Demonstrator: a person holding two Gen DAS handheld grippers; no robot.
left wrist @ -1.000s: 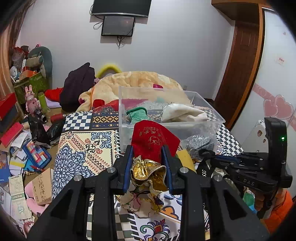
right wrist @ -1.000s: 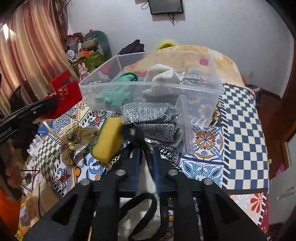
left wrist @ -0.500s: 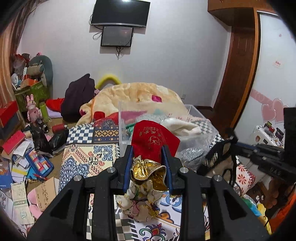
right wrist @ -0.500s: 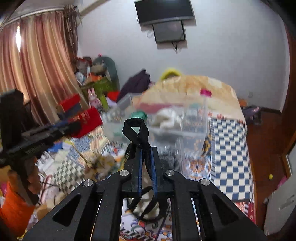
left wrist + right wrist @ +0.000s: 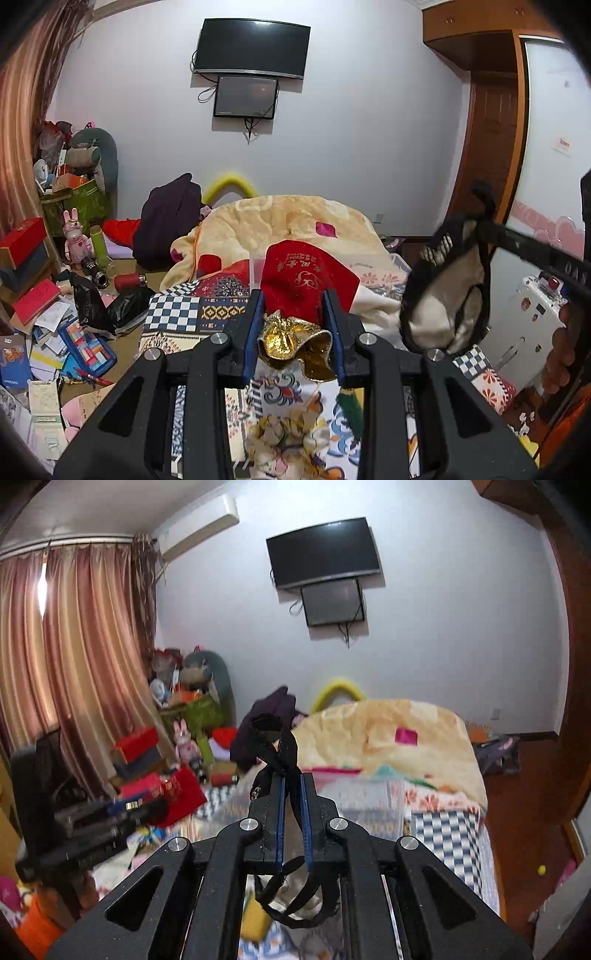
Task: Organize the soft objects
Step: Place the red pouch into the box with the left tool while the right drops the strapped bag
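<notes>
My left gripper (image 5: 295, 299) is shut on a red pouch (image 5: 304, 277) with a gold-lined mouth (image 5: 295, 341), held up above the patterned bed cover (image 5: 177, 317). It also shows at the left of the right wrist view (image 5: 177, 794). My right gripper (image 5: 291, 779) is shut on the black strap (image 5: 275, 746) of a cream bag with black trim (image 5: 447, 295), lifted in the air at the right of the left wrist view. The clear plastic bin (image 5: 369, 801) lies below, blurred.
A beige blanket (image 5: 280, 221) is heaped on the bed behind. A dark garment (image 5: 166, 218) lies left of it. Boxes, toys and papers (image 5: 55, 314) clutter the floor at the left. A wooden door (image 5: 491, 147) stands at the right.
Both grippers have risen and tilted up. The right one has lifted the cream bag by its strap off the bed. The bin has dropped low in both views.
</notes>
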